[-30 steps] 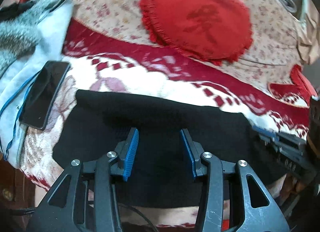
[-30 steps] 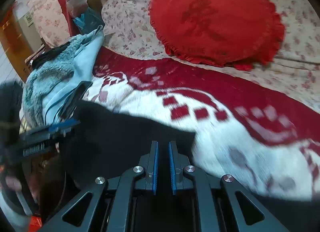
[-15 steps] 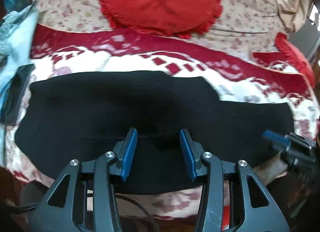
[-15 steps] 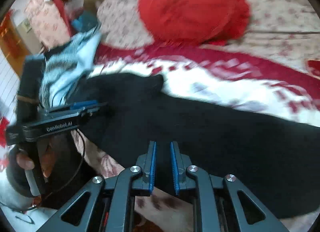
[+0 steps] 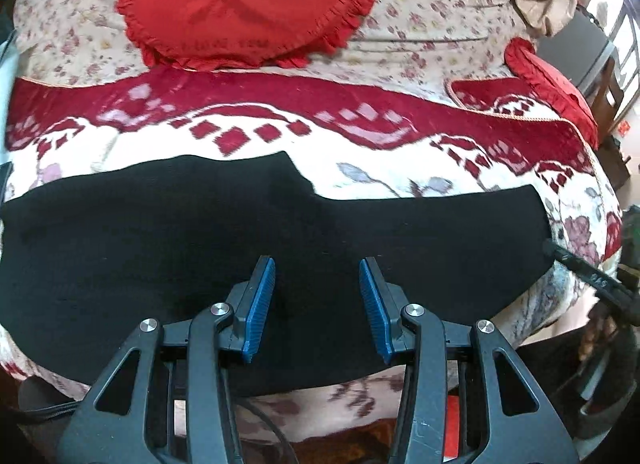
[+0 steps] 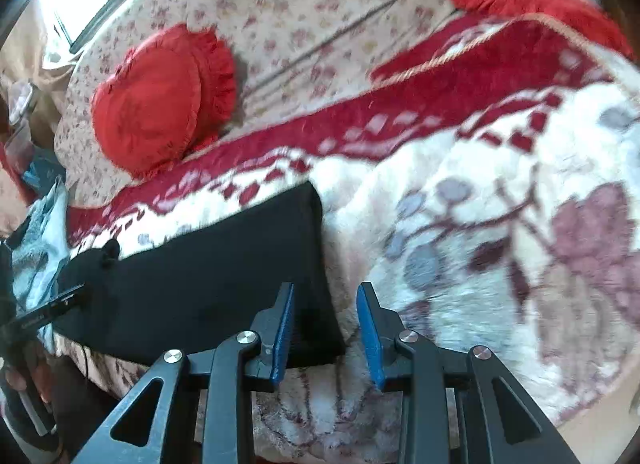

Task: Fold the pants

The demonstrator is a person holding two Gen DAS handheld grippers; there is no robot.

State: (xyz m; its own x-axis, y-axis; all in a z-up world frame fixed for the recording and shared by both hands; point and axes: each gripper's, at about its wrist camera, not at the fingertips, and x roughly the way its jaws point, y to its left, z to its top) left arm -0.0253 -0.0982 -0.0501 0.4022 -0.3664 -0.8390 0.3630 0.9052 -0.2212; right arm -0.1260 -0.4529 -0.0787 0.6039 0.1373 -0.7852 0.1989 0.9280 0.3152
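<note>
Black pants [image 5: 200,232] lie flat and stretched lengthwise across a red and white patterned blanket [image 5: 360,135]. My left gripper [image 5: 316,296] is open and empty, hovering above the middle of the pants near their front edge. My right gripper [image 6: 326,320] is open and empty at the right end of the pants [image 6: 224,272], with the near corner of the cloth just left of the gap between its jaws. The right gripper also shows at the right edge of the left wrist view [image 5: 580,272].
A round red frilled cushion [image 5: 244,3] lies on the floral sheet [image 5: 432,11] behind the blanket. A second red cushion [image 5: 552,79] is at the far right. Light blue and grey cloth [image 6: 40,232] is piled at the left end.
The right gripper has opened and now sits at the right end of the pants. The pants went from a shorter patch to full length along the blanket. The left gripper stayed open.
</note>
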